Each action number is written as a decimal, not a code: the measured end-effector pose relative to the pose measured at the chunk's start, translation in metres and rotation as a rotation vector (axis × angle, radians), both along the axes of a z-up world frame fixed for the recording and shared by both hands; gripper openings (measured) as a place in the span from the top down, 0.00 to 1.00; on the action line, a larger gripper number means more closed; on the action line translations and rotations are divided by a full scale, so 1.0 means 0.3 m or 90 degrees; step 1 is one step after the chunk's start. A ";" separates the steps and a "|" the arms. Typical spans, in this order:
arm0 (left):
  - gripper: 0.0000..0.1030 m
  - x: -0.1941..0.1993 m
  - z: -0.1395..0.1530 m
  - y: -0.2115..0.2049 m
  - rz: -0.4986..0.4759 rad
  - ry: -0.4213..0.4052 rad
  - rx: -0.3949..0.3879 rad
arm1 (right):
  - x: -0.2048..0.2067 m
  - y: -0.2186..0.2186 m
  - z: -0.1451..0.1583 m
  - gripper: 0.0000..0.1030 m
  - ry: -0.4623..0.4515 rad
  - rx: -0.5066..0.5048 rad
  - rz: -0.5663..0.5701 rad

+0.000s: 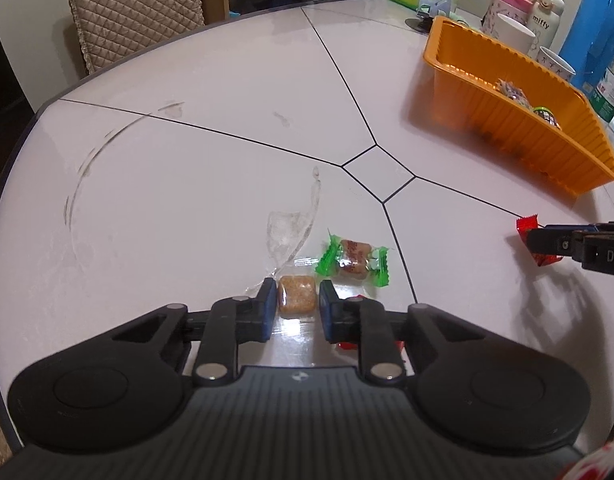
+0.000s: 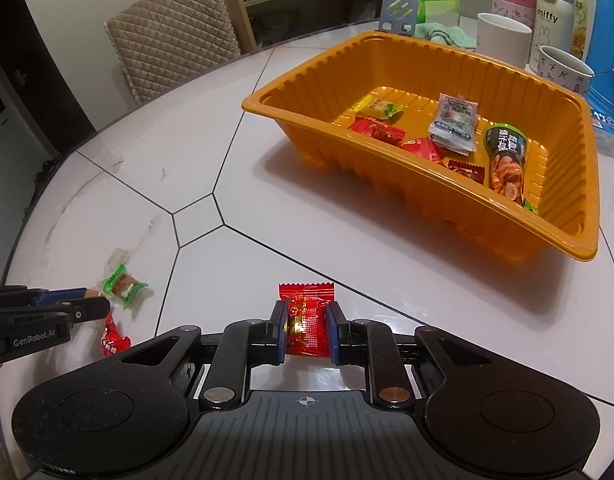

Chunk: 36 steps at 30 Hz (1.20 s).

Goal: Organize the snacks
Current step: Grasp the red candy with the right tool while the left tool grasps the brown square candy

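Item: small tan square cake in clear wrapper (image 1: pixel 297 301), on white tabletop (image 1: pixel 211 200), clamped across its sides by left gripper (image 1: pixel 297 304). Light, soft, crushable; wrapper probably slippery. Right gripper (image 2: pixel 306 330) clamped on crinkly red foil sachet (image 2: pixel 306 320). Destination, presumably: orange ribbed plastic tray (image 2: pixel 291 120).

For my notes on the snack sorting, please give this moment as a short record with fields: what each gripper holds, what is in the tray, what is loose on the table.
left gripper: jaws shut on the tan snack cube
right gripper: jaws shut on the red candy packet
orange tray: on the table, holds several wrapped snacks, among them a dark tube-shaped pack
loose on table: green-wrapped candy, another red packet, an empty clear wrapper
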<state>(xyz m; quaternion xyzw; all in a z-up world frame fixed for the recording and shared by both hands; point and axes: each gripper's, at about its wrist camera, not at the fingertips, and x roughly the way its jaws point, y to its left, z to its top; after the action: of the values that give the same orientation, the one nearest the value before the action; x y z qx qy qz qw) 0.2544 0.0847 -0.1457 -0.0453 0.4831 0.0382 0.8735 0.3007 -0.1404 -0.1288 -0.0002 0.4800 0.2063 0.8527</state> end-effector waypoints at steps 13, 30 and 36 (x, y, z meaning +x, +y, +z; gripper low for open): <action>0.82 -0.029 0.039 0.004 -0.004 -0.010 -0.007 | -0.020 -0.009 0.027 0.80 -0.008 0.008 0.004; 0.82 -0.087 0.191 -0.054 -0.028 -0.059 -0.017 | -0.086 -0.060 0.124 0.80 -0.025 0.046 0.014; 0.82 -0.060 0.254 -0.139 -0.072 -0.082 -0.038 | -0.106 -0.120 0.167 0.80 -0.028 0.062 0.002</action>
<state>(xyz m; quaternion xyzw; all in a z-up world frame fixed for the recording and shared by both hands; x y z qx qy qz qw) 0.2365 0.0431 -0.0696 -0.0461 0.4286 -0.0284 0.9019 0.2689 -0.1764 -0.0786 0.0356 0.4504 0.2305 0.8618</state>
